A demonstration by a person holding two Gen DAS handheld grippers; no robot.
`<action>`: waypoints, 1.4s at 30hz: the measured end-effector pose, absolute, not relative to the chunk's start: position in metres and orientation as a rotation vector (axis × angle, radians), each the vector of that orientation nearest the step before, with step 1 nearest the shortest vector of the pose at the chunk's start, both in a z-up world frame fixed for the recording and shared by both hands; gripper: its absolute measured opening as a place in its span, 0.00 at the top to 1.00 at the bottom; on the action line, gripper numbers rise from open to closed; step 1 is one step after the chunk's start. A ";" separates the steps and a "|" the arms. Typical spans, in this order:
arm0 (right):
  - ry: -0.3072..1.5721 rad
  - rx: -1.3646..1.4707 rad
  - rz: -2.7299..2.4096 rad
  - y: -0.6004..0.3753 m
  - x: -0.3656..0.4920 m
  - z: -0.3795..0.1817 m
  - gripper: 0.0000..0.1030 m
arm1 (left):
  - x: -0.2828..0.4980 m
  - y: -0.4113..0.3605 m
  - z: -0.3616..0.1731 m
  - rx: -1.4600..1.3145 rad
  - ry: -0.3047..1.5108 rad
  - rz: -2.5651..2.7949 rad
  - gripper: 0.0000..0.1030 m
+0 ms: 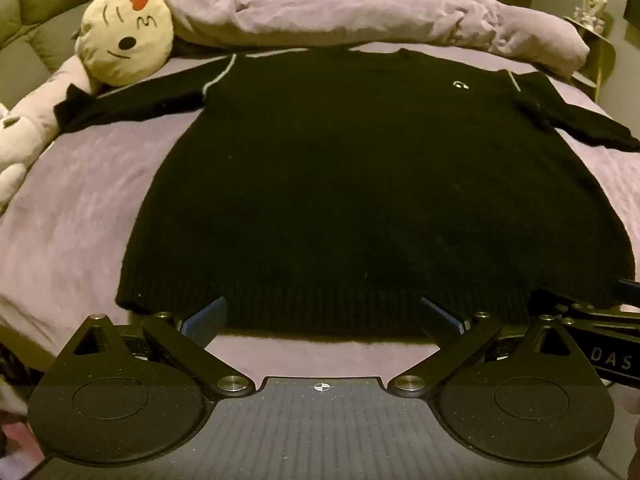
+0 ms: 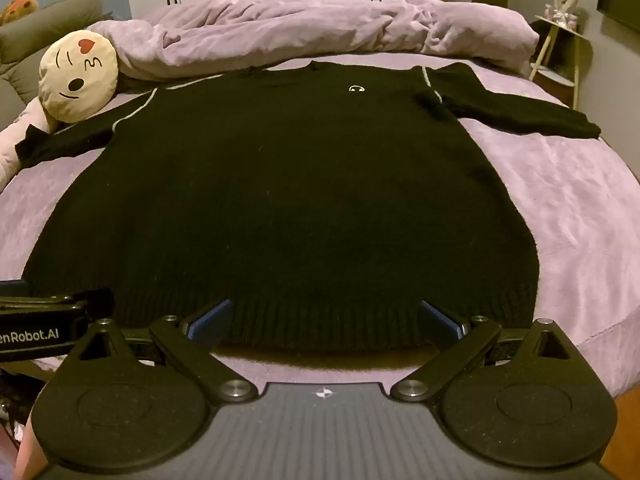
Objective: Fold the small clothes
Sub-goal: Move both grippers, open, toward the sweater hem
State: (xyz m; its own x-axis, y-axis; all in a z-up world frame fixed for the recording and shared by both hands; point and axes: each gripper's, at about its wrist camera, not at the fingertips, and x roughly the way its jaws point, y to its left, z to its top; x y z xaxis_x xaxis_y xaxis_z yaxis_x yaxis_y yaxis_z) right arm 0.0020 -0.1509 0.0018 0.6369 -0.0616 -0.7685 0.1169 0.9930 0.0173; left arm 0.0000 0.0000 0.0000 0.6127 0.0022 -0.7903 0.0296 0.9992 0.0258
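A black knit sweater (image 1: pixel 360 184) lies flat on the lilac bed cover (image 1: pixel 80 208), hem toward me, both sleeves spread out to the sides. A small white logo marks its chest (image 2: pixel 356 88). My left gripper (image 1: pixel 322 316) hovers over the hem's left half, jaws wide open, blue pads on either side with nothing pinched. My right gripper (image 2: pixel 326 320) stands the same way over the hem's right half, open and empty. Each gripper's body shows at the edge of the other's view: the right one (image 1: pixel 600 332) and the left one (image 2: pixel 44 324).
A round cream emoji cushion (image 1: pixel 128 40) lies by the left sleeve, with a pale plush toy (image 1: pixel 20 136) beside it. A bunched lilac duvet (image 2: pixel 320 28) runs across the far side. A small side table (image 2: pixel 560 52) stands at the right; the bed's edge drops off there.
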 end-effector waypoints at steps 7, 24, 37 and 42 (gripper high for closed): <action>0.875 0.074 -0.097 -0.152 0.002 0.003 0.04 | -0.002 -0.003 0.002 0.036 0.906 -0.018 0.00; 0.878 0.078 -0.095 -0.156 0.003 0.005 0.04 | -0.002 -0.001 -0.006 0.024 0.923 -0.025 0.00; 0.875 0.084 -0.094 -0.158 0.001 0.006 0.04 | 0.000 0.002 -0.007 0.017 0.935 -0.026 0.00; 0.876 0.089 -0.096 -0.159 0.001 0.006 0.04 | 0.001 0.005 -0.008 0.015 0.941 -0.032 0.00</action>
